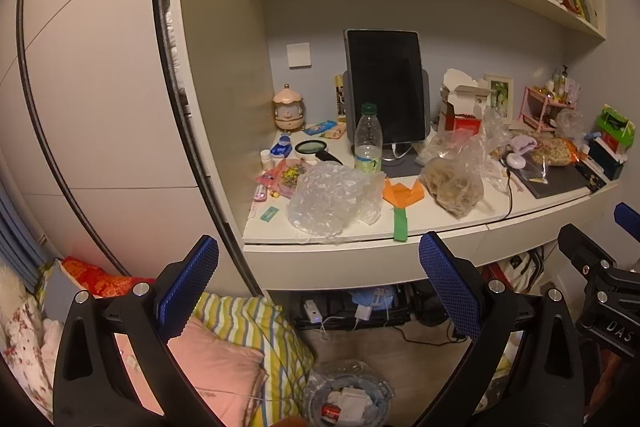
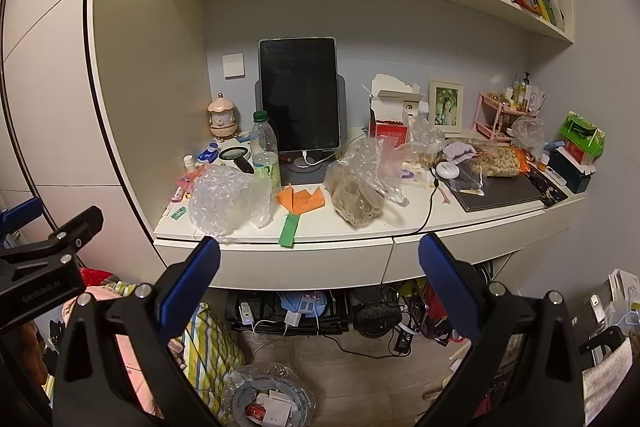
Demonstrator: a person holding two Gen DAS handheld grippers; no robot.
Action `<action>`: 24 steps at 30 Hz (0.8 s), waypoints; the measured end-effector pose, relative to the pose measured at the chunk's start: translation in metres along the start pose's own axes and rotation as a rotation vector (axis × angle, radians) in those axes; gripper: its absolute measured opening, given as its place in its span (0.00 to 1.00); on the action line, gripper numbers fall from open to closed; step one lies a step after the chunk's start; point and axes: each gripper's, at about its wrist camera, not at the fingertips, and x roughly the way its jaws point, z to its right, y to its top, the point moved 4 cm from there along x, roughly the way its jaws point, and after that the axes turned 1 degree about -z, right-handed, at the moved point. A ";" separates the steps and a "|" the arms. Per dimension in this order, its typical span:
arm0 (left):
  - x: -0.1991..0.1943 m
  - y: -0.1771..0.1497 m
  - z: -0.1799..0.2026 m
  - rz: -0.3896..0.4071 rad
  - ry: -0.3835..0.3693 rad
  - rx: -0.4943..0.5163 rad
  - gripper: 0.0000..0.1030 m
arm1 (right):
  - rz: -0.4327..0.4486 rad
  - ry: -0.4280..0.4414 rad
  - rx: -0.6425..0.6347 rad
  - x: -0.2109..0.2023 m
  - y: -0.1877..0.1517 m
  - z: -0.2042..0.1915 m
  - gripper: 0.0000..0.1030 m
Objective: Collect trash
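Note:
A cluttered white desk (image 1: 360,239) (image 2: 340,231) carries crumpled clear bubble wrap (image 1: 332,199) (image 2: 228,203), a nearly empty plastic bottle with a green cap (image 1: 368,139) (image 2: 266,151), orange and green folded paper (image 1: 402,197) (image 2: 298,205) and a clear bag of brown stuff (image 1: 454,185) (image 2: 356,193). On the floor below stands a plastic-lined trash bin (image 1: 348,401) (image 2: 270,401) holding paper and a red can. My left gripper (image 1: 318,289) and my right gripper (image 2: 320,287) both hang open and hold nothing, in front of the desk edge and above the floor.
A dark tablet (image 1: 386,87) (image 2: 298,95) stands at the back of the desk beside a torn box (image 2: 390,111), a photo frame (image 2: 446,103) and snack bags. A black cable (image 2: 430,203) hangs over the desk edge. Bedding (image 1: 224,347) lies at the left; power strips and cables sit under the desk.

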 end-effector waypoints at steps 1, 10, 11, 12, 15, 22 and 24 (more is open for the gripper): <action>0.000 0.000 0.000 0.001 0.001 0.000 0.95 | 0.000 0.000 -0.002 0.001 0.000 0.000 0.94; 0.003 0.000 -0.005 0.001 -0.002 -0.008 0.95 | 0.008 0.002 -0.012 -0.001 0.003 -0.005 0.94; 0.002 0.001 -0.005 0.004 -0.003 -0.010 0.95 | 0.010 -0.002 -0.013 -0.001 0.004 -0.005 0.94; 0.002 0.001 -0.006 0.006 -0.005 -0.012 0.95 | 0.012 -0.003 -0.013 -0.002 0.005 -0.005 0.94; 0.001 0.001 -0.008 0.010 -0.004 -0.019 0.95 | 0.017 -0.003 -0.010 -0.003 0.006 -0.006 0.94; 0.004 0.000 -0.013 0.001 0.002 -0.026 0.95 | 0.017 0.001 -0.021 -0.001 0.007 -0.013 0.94; 0.004 -0.001 -0.016 -0.001 0.005 -0.029 0.95 | 0.013 0.001 -0.023 0.000 0.007 -0.015 0.94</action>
